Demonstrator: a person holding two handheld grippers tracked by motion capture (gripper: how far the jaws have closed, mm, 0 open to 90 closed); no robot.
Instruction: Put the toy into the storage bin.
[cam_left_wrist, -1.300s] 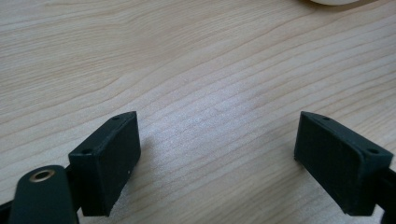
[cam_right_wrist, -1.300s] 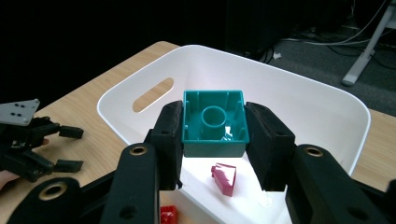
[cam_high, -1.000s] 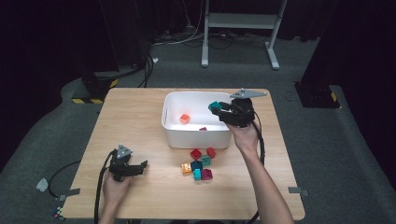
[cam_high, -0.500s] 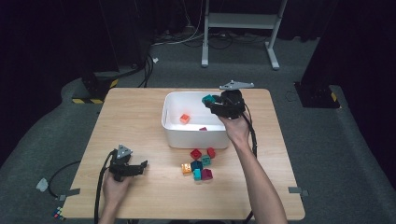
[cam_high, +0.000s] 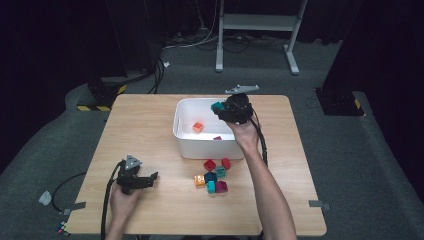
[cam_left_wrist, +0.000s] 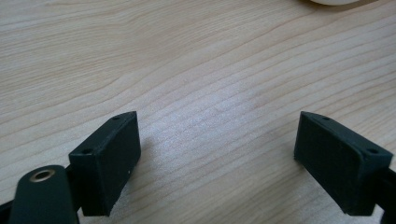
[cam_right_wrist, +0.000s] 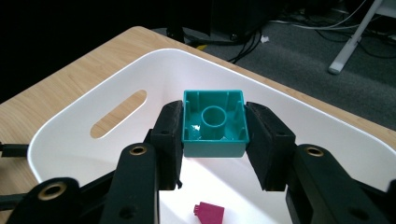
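Teal block (cam_right_wrist: 214, 123) clamped in right hand-held gripper (cam_right_wrist: 214, 140) jaws — above white bin (cam_right_wrist: 116, 84).

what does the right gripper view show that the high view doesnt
Right gripper view alone: the teal block is held with its hollow underside and inner tube facing the camera, pads pressed on two opposite sides, and the white bin has a slot handle in its wall.

High view alone: the left gripper resting on the wooden table, jaws apart, and a loose cluster of blocks in front of the bin, with an orange block inside it.

Both: the right gripper holding the teal block over the bin, and a magenta block on the bin floor.
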